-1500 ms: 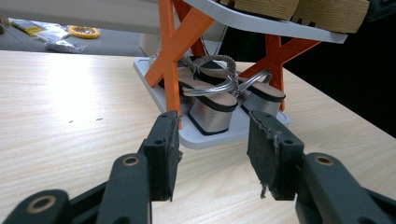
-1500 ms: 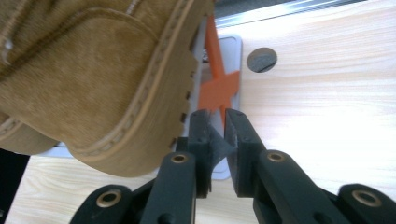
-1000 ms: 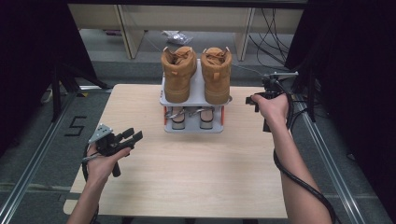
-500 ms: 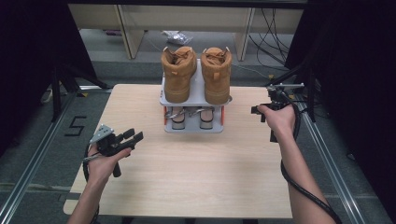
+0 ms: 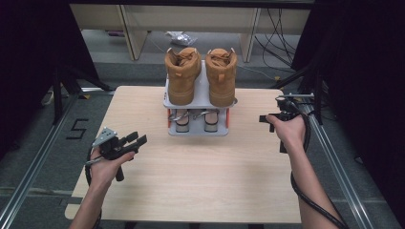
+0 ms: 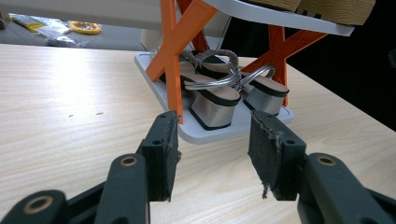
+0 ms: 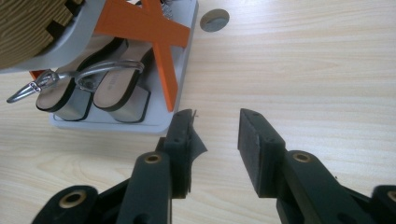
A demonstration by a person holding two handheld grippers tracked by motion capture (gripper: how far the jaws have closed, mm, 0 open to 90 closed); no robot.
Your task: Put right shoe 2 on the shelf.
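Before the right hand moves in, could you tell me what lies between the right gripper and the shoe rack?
Only bare wooden table: the high view shows an open stretch between the right gripper and the shoe rack, and nothing sits between the open jaws.

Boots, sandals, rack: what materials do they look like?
Boots: tan suede or nubuck by the matte, napped look. Sandals: metallic silver block heels and thin shiny straps, likely synthetic. Rack: flat grey shelves on orange X-shaped supports, smooth and matte, probably plastic or painted board.
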